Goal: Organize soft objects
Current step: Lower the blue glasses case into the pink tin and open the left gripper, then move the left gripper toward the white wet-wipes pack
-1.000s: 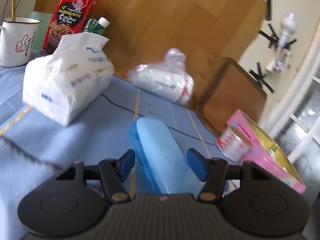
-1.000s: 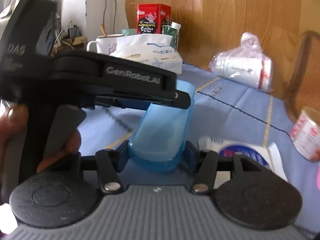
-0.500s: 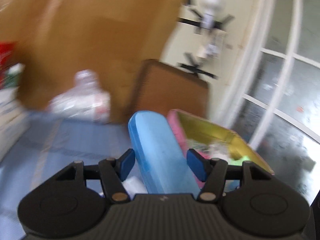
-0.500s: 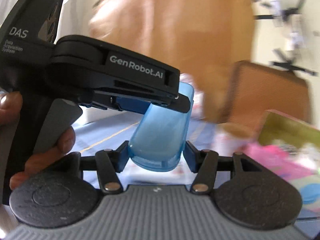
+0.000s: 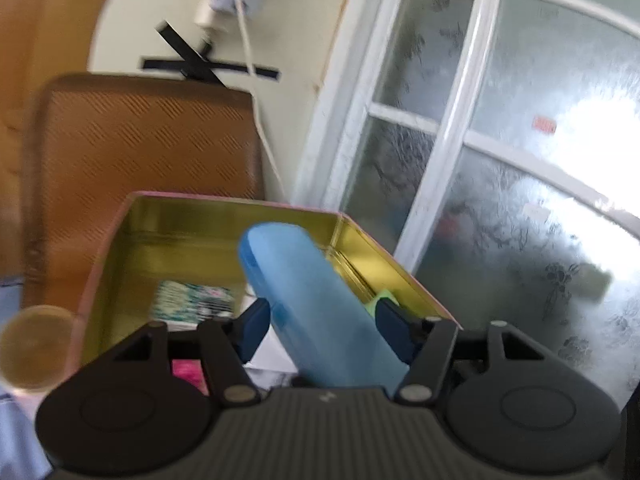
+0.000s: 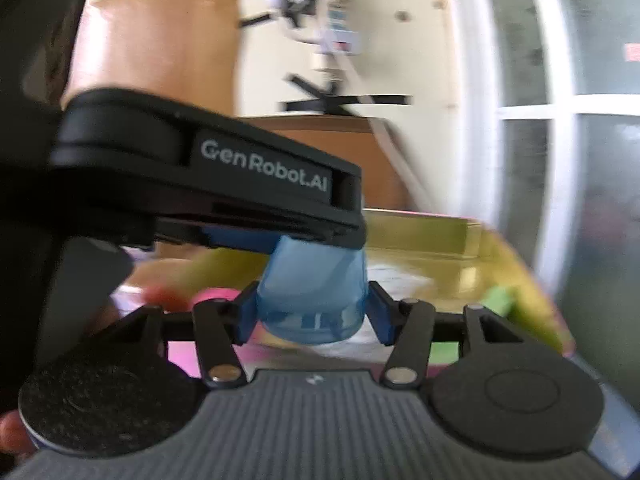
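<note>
Both grippers hold one long light-blue soft case. In the left wrist view the case point(image 5: 316, 308) runs forward between the fingers of my left gripper point(image 5: 320, 320), which is shut on it. In the right wrist view my right gripper point(image 6: 310, 312) is shut on the case's other end point(image 6: 312, 300), with the left gripper's black body point(image 6: 208, 176) just above it. The case hangs over an open pink tin box with a gold inside point(image 5: 168, 220), also in the right wrist view point(image 6: 440, 240). The box holds a patterned packet point(image 5: 192, 300) and a green item point(image 5: 384, 298).
A brown woven chair back point(image 5: 140, 148) stands behind the box. A white-framed frosted glass door point(image 5: 500, 160) fills the right side. A round jar lid point(image 5: 36, 344) sits at the box's left. A cable and black tape hang on the wall point(image 5: 208, 64).
Both grippers have swung right together with the blue case, from above the blue tablecloth and tissue pack to above the open tin box. Both grips are unchanged.
</note>
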A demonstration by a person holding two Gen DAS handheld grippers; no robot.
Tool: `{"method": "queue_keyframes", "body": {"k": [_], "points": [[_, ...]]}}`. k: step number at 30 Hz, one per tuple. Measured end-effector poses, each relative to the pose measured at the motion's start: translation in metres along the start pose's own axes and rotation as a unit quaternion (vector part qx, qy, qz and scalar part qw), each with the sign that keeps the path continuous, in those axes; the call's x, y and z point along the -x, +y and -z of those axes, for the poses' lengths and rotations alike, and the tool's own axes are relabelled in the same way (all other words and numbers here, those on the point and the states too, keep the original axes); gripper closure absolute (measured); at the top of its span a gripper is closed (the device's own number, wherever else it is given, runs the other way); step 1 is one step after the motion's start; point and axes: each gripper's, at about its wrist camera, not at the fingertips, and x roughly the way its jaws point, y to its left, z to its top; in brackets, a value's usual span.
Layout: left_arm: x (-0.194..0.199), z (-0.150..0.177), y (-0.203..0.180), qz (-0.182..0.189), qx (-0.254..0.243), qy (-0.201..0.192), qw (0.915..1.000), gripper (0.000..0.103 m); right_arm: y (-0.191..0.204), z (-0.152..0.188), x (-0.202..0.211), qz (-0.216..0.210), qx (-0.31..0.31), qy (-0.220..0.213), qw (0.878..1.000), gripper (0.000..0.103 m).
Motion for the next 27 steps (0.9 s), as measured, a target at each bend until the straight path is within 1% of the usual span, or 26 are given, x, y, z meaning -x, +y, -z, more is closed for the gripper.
{"method": "queue_keyframes", "body": {"k": [2, 3, 4, 5, 8, 10, 13, 15, 17, 18, 19, 22, 24, 25, 27], "points": [[-0.013, 0.002, -0.008, -0.002, -0.010, 0.009, 0.9999, 0.043, -0.007, 0.005, -0.017, 0.069, 0.034, 0.015, 0.997, 0.042], [-0.014, 0.005, -0.009, -0.004, -0.013, 0.012, 0.9998, 0.043, -0.014, 0.008, -0.022, 0.095, 0.035, 0.011, 0.995, 0.039], [-0.015, 0.007, -0.011, -0.003, -0.015, 0.013, 0.9998, 0.043, -0.020, 0.010, -0.022, 0.104, 0.029, 0.009, 0.994, 0.036], [-0.015, 0.009, -0.011, -0.003, -0.018, 0.013, 0.9998, 0.043, -0.027, 0.011, -0.020, 0.102, 0.020, 0.008, 0.995, 0.035], [-0.007, 0.014, -0.006, -0.014, -0.017, 0.013, 0.9997, 0.042, -0.034, 0.012, -0.020, 0.116, 0.007, -0.001, 0.993, 0.035], [0.003, 0.015, 0.002, -0.017, -0.003, 0.010, 0.9998, 0.042, -0.035, 0.013, -0.019, 0.109, -0.003, -0.005, 0.994, 0.035], [0.027, 0.020, 0.019, -0.024, 0.020, 0.004, 0.9995, 0.042, -0.028, 0.012, 0.000, 0.097, -0.016, -0.018, 0.995, 0.035], [0.046, 0.026, 0.027, -0.026, 0.029, -0.001, 0.9992, 0.042, -0.020, 0.009, 0.008, 0.083, -0.019, -0.028, 0.996, 0.035], [0.070, 0.036, 0.036, -0.030, 0.033, -0.007, 0.9990, 0.042, -0.012, 0.007, 0.016, 0.060, -0.024, -0.036, 0.997, 0.035], [0.086, 0.044, 0.042, -0.033, 0.038, -0.014, 0.9986, 0.039, -0.005, 0.008, 0.022, 0.047, -0.024, -0.037, 0.998, 0.036], [0.100, 0.051, 0.047, -0.034, 0.041, -0.016, 0.9984, 0.039, 0.002, 0.009, 0.028, 0.036, -0.022, -0.037, 0.998, 0.036], [0.142, 0.071, 0.065, -0.044, 0.060, -0.030, 0.9967, 0.039, 0.021, 0.012, 0.040, -0.016, -0.022, -0.036, 0.999, 0.036], [0.168, 0.084, 0.080, -0.055, 0.079, -0.038, 0.9946, 0.039, 0.037, 0.014, 0.047, -0.042, -0.012, -0.030, 0.999, 0.036], [0.183, 0.091, 0.090, -0.066, 0.091, -0.042, 0.9928, 0.039, 0.045, 0.015, 0.048, -0.062, -0.007, -0.022, 0.998, 0.036], [0.207, 0.105, 0.109, -0.088, 0.114, -0.048, 0.9884, 0.039, 0.064, 0.017, 0.049, -0.115, -0.002, 0.002, 0.993, 0.036]]}}
